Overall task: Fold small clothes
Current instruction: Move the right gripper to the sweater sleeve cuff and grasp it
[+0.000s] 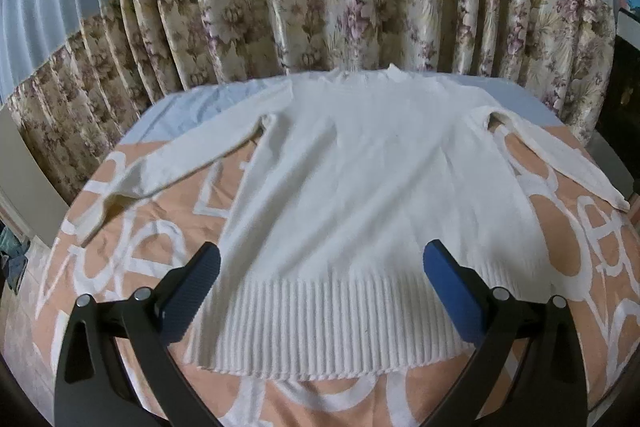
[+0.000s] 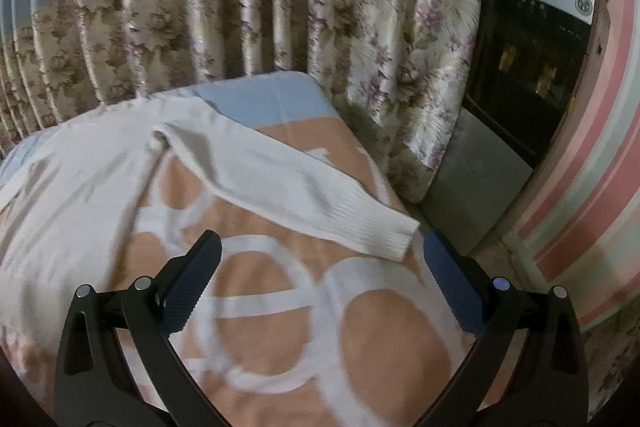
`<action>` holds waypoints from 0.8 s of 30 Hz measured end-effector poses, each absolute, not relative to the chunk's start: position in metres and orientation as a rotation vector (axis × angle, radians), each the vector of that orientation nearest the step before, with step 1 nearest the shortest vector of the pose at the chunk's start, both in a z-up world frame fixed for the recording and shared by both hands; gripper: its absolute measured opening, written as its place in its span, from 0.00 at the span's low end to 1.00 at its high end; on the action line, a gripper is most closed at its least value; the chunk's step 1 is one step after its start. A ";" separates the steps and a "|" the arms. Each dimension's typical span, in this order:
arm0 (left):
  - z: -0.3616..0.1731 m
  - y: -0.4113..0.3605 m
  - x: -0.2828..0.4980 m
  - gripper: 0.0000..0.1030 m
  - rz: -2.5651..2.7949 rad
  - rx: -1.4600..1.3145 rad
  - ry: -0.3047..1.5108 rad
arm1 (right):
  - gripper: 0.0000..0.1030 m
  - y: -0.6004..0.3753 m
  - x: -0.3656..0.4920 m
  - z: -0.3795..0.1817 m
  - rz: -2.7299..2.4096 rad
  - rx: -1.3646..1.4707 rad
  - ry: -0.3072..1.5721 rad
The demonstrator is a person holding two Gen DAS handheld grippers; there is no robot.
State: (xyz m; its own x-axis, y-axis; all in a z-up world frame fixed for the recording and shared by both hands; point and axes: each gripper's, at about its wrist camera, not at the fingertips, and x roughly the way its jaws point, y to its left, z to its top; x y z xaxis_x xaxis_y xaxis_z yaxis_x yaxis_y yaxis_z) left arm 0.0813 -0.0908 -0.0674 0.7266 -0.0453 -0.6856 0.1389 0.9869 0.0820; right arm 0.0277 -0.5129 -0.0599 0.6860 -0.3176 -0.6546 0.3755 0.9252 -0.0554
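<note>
- A white knit sweater lies flat and spread open across the middle of the left wrist frame, ribbed hem nearest the camera, collar toward the far edge of the bed.
- It rests on a peach blanket with white lettering, which gives way to a pale blue sheet at the upper centre.
- The left gripper hangs over the hem, its jaws spread wide with nothing between them.
- In the right wrist view, the sweater's right sleeve runs diagonally from centre left to centre right, its ribbed cuff lying on the blanket near the bed's edge.
- The right gripper sits just short of that cuff, jaws released and empty; whether a finger touches the cloth is hard to tell through the blur.
- Floral curtains fill the upper frame; a dark-fronted appliance stands at upper right.
</note>
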 end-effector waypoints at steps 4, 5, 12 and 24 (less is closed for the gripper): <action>-0.078 -0.102 0.098 0.99 -0.097 0.133 0.774 | 0.94 -0.535 0.034 -0.077 -0.403 0.067 0.740; -0.081 -0.105 0.103 0.99 -0.085 0.136 0.788 | 0.93 -0.540 0.036 -0.081 -0.401 0.065 0.747; -0.092 -0.115 0.122 0.99 0.019 0.112 0.808 | 0.86 -0.571 0.054 -0.119 -0.377 0.102 0.853; -0.096 -0.130 0.147 0.99 0.014 0.121 0.814 | 0.91 -0.605 0.074 -0.133 -0.415 0.212 0.911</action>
State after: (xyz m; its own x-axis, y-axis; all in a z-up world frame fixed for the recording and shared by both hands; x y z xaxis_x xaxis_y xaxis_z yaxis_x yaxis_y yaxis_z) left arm 0.1468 -0.1301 -0.0963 0.6866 0.0596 -0.7246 0.0338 0.9929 0.1136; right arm 0.0743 -0.6046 -0.1331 0.5416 -0.2578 -0.8002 0.4342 0.9008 0.0037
